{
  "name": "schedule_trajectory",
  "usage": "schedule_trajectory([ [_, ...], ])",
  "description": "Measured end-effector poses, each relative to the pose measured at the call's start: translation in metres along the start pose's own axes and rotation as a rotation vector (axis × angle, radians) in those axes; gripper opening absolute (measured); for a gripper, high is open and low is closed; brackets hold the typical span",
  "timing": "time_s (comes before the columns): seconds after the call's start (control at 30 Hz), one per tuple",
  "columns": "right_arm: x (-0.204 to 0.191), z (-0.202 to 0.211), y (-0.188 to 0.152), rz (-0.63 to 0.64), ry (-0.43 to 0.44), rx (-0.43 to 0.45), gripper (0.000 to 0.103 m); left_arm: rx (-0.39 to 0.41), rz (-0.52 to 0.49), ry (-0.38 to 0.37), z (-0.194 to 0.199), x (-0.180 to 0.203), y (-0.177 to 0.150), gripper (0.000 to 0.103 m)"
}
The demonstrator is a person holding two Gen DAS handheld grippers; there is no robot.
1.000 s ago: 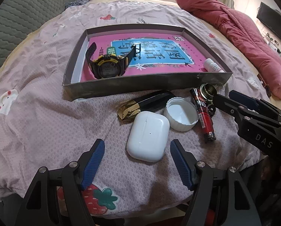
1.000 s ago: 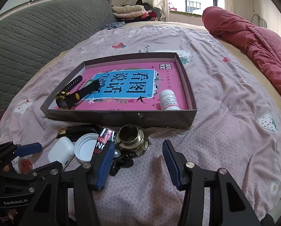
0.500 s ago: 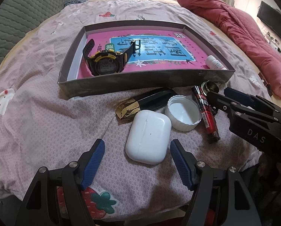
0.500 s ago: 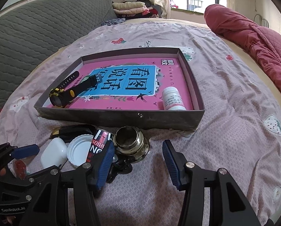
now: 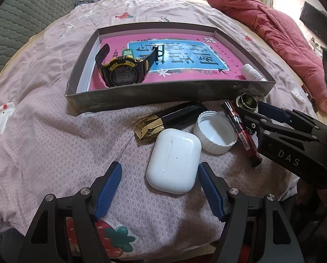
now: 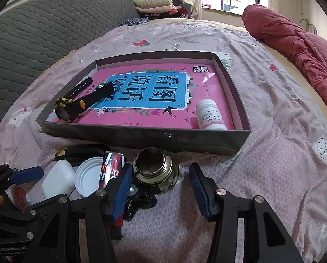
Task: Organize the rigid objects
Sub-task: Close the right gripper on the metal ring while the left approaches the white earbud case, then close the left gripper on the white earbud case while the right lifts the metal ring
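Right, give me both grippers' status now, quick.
Left gripper: open, holding nothing, jaws on either side of the white earbud case.
Right gripper: open, holding nothing, jaws flanking the brass fitting.

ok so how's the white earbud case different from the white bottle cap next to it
The earbud case is a closed, rounded rectangle with a smooth shell; the bottle cap is round, ribbed on its side and lies open side up. The earbud case looks larger and sits nearer the left hand-held gripper. Both are white and lie on the bedspread, outside the tray.
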State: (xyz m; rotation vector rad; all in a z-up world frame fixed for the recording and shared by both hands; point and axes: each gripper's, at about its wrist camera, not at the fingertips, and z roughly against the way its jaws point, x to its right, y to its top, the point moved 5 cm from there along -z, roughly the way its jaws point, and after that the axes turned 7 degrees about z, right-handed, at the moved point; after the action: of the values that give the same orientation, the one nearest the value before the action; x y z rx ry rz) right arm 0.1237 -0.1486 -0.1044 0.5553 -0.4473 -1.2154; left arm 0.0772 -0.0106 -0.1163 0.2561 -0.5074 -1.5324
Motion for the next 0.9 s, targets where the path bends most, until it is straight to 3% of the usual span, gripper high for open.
schedule_trajectory([
  [0.3,0.002,-0.006,0.001,0.001,0.006,0.009,0.052,0.000,0.009,-0.006,-0.006,0.000,0.001,0.074],
  [0.5,-0.001,-0.005,0.003,0.023,0.027,0.023,0.037,0.013,-0.002,0.004,-0.009,0.002,0.002,0.073],
  [0.9,0.017,0.004,0.001,-0.042,0.044,0.047,0.037,0.027,-0.019,0.003,-0.014,0.002,0.004,0.073],
])
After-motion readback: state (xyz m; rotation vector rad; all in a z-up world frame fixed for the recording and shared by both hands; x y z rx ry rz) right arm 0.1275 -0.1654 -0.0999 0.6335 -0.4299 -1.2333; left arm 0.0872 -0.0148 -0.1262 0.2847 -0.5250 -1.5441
